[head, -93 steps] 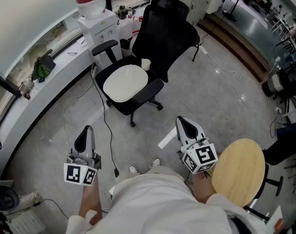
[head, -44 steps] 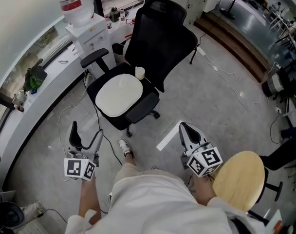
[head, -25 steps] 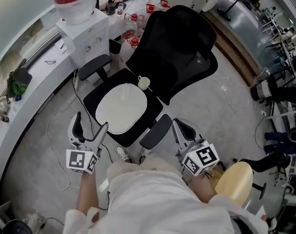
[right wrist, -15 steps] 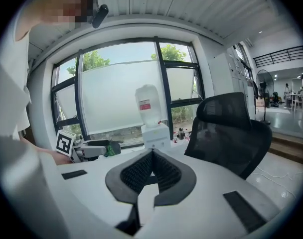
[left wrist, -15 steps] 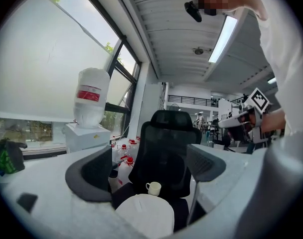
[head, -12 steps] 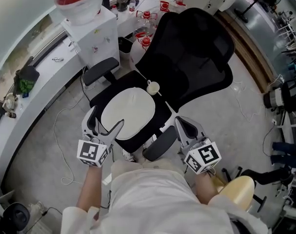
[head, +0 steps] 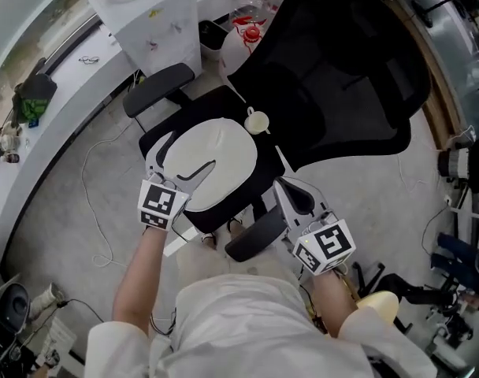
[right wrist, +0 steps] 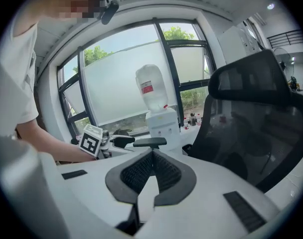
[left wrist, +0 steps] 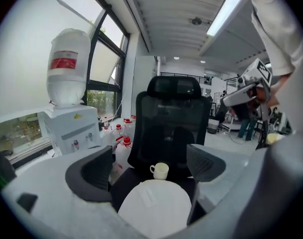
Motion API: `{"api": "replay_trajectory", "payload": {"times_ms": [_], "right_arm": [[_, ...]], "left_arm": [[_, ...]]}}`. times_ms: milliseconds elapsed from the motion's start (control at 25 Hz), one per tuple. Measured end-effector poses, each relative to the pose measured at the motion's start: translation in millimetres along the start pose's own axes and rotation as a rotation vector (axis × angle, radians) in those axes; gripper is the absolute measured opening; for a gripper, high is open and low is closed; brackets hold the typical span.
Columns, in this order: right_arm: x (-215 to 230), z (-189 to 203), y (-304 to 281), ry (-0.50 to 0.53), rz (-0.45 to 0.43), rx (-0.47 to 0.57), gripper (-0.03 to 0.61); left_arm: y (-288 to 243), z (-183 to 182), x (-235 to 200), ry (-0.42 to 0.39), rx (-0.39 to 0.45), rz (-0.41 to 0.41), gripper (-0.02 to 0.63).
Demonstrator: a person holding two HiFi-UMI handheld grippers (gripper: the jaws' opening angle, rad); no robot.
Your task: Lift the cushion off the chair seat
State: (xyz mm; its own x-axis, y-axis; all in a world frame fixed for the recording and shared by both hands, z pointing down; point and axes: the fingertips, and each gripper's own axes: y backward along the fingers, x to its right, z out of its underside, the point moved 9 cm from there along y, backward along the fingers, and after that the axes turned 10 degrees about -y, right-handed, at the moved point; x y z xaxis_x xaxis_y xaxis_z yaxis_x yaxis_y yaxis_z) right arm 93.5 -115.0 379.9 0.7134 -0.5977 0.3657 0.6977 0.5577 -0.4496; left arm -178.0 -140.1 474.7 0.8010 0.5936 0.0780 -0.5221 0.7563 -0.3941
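Cushion (head: 216,157) = pale, flat oval pad lying on the black chair (head: 334,93) seat, covering most of it. Small cup (left wrist: 160,171) stands at its far edge by the backrest; can't tell if it's on the pad or just touching.

Left claw (head: 179,162) is spread wide over the near-left part of the cushion w/ nothing gripped yet; its own view shows the pad low between the jaws. Right claw (right wrist: 151,158) is closed tight & empty, just beside the near armrest (head: 255,239).

Handling, my read: looks thin, soft, light, so prob. floppy and will sag or fold if pinched at one spot. Fabric face shouldn't be slippery. Best hold = near rim, one jaw under & one on top, well away from the cup. Lift the front first and go slow, since a tilting back edge could knock the cup over.
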Motion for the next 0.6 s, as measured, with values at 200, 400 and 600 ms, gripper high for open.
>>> {"api": "replay_trajectory", "payload": {"times_ms": [200, 400, 600], "right_arm": [[31, 35, -43, -0.049, -0.027, -0.058, 0.003], [58, 69, -66, -0.091, -0.040, -0.103, 0.003], [80, 104, -74, -0.149, -0.035, -0.148, 0.003]], "left_arm": [[-63, 72, -3, 0.019, -0.147, 0.052, 0.462], [-113, 124, 4, 0.060, -0.246, 0.107, 0.462], [-159, 160, 10, 0.027, -0.326, 0.177, 0.462]]}}
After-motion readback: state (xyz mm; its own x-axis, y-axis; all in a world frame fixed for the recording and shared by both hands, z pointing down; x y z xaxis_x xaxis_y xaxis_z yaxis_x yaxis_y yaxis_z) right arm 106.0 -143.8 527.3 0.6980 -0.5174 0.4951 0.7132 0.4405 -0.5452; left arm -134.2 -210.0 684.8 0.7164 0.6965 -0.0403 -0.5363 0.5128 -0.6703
